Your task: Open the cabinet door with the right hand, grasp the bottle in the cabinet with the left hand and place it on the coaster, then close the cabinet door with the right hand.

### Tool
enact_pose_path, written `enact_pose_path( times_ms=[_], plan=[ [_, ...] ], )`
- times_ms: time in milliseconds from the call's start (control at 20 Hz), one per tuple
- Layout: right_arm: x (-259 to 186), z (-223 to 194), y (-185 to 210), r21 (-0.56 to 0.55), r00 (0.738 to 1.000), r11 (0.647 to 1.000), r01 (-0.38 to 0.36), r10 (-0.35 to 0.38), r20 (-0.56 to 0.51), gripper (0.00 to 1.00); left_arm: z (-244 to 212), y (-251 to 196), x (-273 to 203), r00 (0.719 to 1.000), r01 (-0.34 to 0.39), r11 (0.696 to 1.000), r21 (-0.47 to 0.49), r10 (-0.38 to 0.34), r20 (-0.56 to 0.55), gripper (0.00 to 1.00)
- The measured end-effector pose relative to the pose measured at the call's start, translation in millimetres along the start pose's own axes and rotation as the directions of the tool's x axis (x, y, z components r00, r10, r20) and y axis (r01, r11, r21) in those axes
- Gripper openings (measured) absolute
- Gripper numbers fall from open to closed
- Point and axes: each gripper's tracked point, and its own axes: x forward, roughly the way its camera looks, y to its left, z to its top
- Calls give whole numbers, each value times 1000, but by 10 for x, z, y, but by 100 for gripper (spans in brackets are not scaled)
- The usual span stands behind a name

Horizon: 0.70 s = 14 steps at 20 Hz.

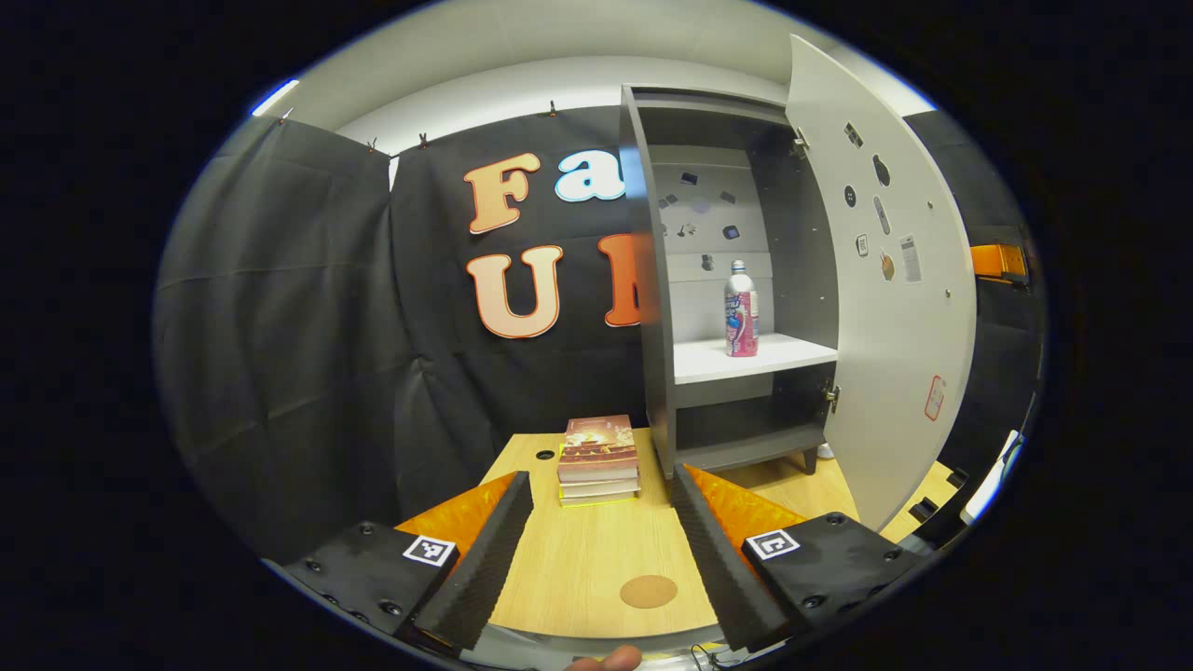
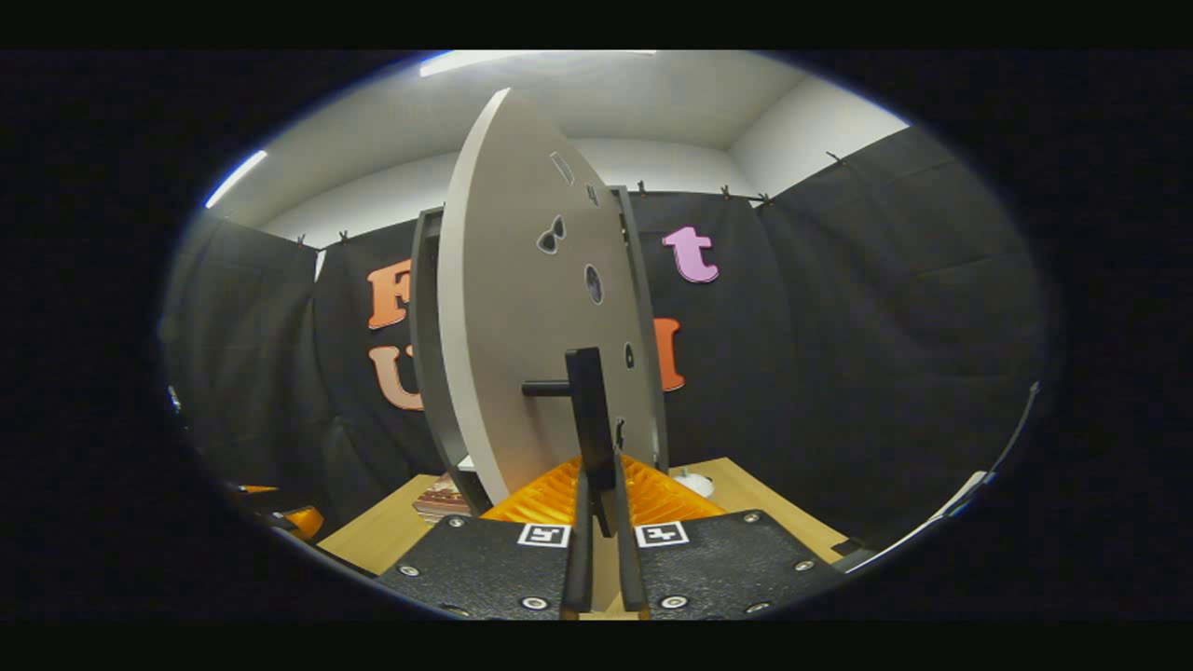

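In the left gripper view, the left tool (image 1: 596, 550) hangs wide open above the wooden surface (image 1: 587, 559), the round coaster (image 1: 649, 591) between its fingers at lower centre and a stack of books (image 1: 598, 459) beyond. Right of centre, the bottle (image 1: 741, 309) stands upright on the white shelf (image 1: 746, 356) inside the open cabinet (image 1: 652, 280). The right gripper view shows the door's (image 2: 522, 326) outer face, where the right tool (image 2: 601, 522) is clamped on the dark handle (image 2: 589, 419) at centre frame.

Around you: black cloth walls (image 2: 839, 326), a white ceiling with strip lights (image 2: 466, 63), and a wooden table (image 1: 596, 559) holding stacked books (image 1: 598, 458).
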Motion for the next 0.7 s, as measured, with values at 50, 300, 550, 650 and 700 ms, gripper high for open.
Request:
enact_pose_path(
  times_ms=[50, 300, 550, 650, 700],
  plan=[
    [-23, 8, -62, 5, 1000, 1000, 2, -2, 0, 11, -9, -52, 1, 1000, 5, 1000, -2, -5, -3, 98],
    [-42, 38, -325, 3, 1000, 1000, -29, 29, 0, 10, -61, -218, -2, 999, 23, 1000, -5, -24, -23, 98],
    [-62, 73, -643, -5, 999, 999, -38, 38, 11, 15, -79, -235, -12, 999, 13, 1000, -18, -14, -34, 98],
    [-73, 77, -765, 0, 999, 999, -36, 36, 17, 8, -94, -221, -3, 999, 5, 1000, -17, -6, -39, 98],
    [-59, 82, -831, 1, 999, 1000, -29, 29, 18, 7, -102, -216, -1, 999, 2, 1000, -16, -2, -42, 98]
  ],
)
